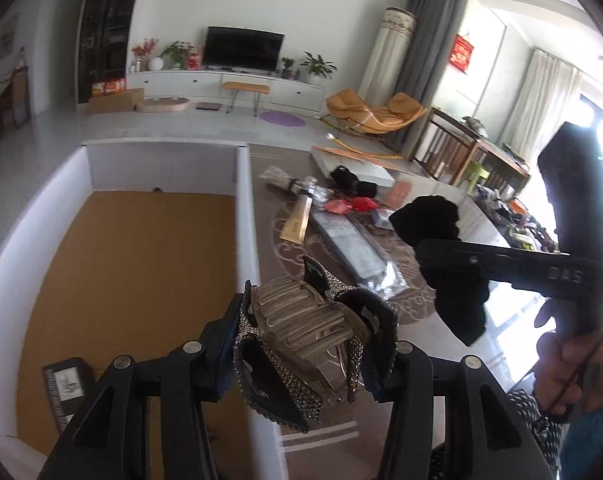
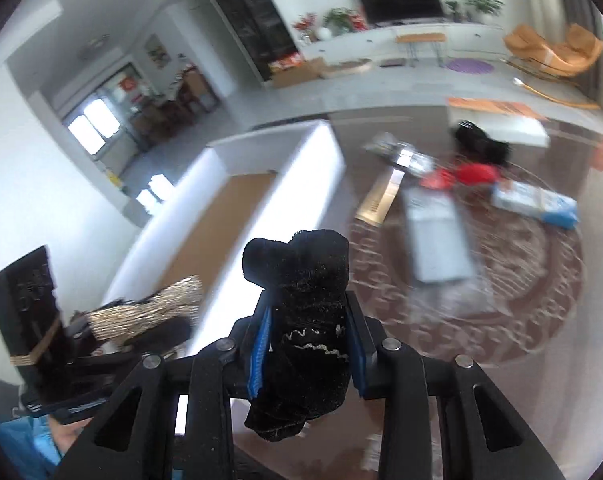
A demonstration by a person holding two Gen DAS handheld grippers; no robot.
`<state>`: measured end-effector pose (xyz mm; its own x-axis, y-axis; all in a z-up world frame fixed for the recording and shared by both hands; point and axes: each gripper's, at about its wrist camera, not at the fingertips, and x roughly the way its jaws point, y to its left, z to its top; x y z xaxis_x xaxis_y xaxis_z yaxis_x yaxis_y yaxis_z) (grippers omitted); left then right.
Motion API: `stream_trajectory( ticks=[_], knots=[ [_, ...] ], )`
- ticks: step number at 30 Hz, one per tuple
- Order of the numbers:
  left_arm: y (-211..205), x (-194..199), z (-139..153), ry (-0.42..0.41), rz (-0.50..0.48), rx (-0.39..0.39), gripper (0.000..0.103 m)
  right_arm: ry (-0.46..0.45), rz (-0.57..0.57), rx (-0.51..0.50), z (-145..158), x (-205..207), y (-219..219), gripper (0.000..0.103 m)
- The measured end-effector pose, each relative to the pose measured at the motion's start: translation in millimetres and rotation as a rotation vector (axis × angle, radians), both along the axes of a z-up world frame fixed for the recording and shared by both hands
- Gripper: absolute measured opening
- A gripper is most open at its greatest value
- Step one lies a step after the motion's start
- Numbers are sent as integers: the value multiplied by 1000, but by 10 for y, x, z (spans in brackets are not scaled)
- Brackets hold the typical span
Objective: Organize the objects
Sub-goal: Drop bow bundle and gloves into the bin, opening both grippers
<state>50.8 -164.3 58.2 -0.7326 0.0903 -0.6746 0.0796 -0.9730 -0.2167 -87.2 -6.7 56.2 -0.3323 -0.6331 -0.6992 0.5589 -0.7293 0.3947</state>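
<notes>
Left gripper (image 1: 305, 344) clamps rhinestone hair claw (image 1: 301, 332); right gripper (image 2: 307, 340) fuzzy black cloth (image 2: 301, 320)

The hair claw (image 1: 301, 332), rhinestone-edged with clear teeth, was held tilted above the box's right wall, at 6 o'clock in the left wrist view. The black sock (image 2: 301, 332), bunched and flecked with lint, hung upright at 6 o'clock in the right wrist view, above the table just right of the box. The box (image 1: 41, 216), white-walled with a brown floor, sat open at 9 o'clock and held a small dark carton (image 1: 67, 384) in its near corner. Remaining items lay together on the table at 1 o'clock: a grey packet (image 1: 353, 248), a red piece (image 1: 361, 203), a black bundle (image 1: 351, 182), a gold strip (image 1: 297, 220).
</notes>
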Motion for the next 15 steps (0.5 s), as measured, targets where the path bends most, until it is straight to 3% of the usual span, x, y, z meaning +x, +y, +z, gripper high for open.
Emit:
stream_trajectory(
  ticks=[3, 5, 6, 7, 10, 13, 15],
  knots=[
    [-488, 99, -85, -62, 185, -82, 51, -28, 137, -82, 73, 161, -698, 37],
    [-744, 155, -208, -118, 282, -117, 64, -43, 197, -101, -7, 215, -1060, 53],
    [-837, 184, -271, -137, 321, -125, 66, -44, 212, -83, -62, 242, -1197, 72],
    [-903, 222, -314, -145, 344, -118, 67, -44, 212, -70, -119, 263, -1284, 79],
    [-901, 289, -345, -121, 344, -96, 67, -12, 175, -45, -225, 324, -1215, 87],
    [-646, 204, -292, -88, 279, -117, 68, 111, 51, 40, -317, 323, -806, 98],
    [-368, 115, -220, -59, 194, -101, 68, 215, -77, 135, -440, 288, -427, 99]
  ],
)
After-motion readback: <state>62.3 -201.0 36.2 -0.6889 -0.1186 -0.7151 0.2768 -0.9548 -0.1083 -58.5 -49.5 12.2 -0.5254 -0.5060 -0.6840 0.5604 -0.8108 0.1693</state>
